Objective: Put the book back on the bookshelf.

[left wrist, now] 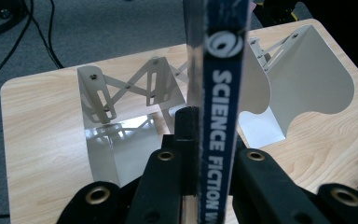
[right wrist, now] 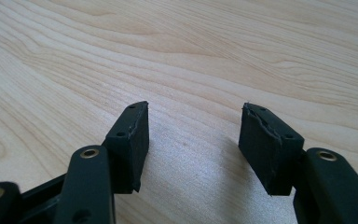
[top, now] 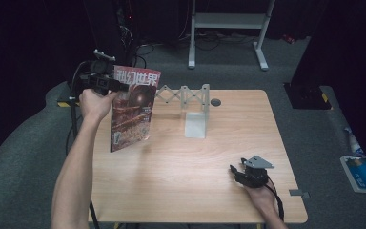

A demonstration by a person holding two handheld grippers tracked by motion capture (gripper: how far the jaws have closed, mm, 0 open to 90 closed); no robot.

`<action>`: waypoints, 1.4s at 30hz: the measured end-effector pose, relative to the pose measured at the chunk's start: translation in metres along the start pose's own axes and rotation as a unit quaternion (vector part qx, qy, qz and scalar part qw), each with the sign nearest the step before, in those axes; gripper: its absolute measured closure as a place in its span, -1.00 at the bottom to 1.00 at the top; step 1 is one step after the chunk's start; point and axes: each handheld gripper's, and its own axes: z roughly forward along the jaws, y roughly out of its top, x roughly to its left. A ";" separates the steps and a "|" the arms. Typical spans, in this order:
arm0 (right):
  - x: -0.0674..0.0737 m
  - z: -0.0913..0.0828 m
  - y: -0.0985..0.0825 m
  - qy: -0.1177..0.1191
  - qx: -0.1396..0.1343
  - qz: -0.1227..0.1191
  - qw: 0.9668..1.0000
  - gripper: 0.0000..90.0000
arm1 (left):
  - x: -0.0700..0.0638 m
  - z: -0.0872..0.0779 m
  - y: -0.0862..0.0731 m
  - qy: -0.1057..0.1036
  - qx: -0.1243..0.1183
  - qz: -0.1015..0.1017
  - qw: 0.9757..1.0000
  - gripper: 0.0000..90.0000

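Counting left to right: one left gripper [top: 116, 87], upper left of the high view, clamped on the spine of one glossy magazine [top: 132, 109] held upright above the table edge; one white metal expanding bookend rack [top: 190, 102] at centre, its base partly hidden; one right gripper [top: 236, 171], lower right, jaws wide and empty on one pale woodgrain table [top: 186, 176].

Left tongs [top: 120, 87] gripping upright magazine [top: 132, 112], right tongs [top: 236, 171] resting on table [top: 181, 167]
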 end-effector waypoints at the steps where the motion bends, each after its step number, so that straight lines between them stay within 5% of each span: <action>1: 0.000 0.000 0.000 0.000 0.000 -0.002 1.000 -0.05 | 0.000 -0.001 0.000 0.000 -0.001 0.002 1.000 0.86; 18: 0.000 0.000 0.000 0.001 -0.002 -0.001 1.000 -0.05 | 0.007 -0.009 -0.001 0.030 -0.028 -0.004 0.999 0.86; 27: 0.000 0.000 0.000 0.001 -0.001 -0.001 1.000 -0.05 | 0.013 0.003 -0.009 0.058 -0.061 -0.009 0.996 0.86; 36: 0.000 0.000 0.000 0.002 0.000 0.000 1.000 -0.05 | 0.011 0.018 -0.015 0.067 -0.080 -0.006 0.994 0.86; 42: 0.000 0.000 0.000 0.002 -0.001 -0.002 1.000 -0.05 | 0.012 0.026 -0.021 0.067 -0.103 -0.023 0.992 0.86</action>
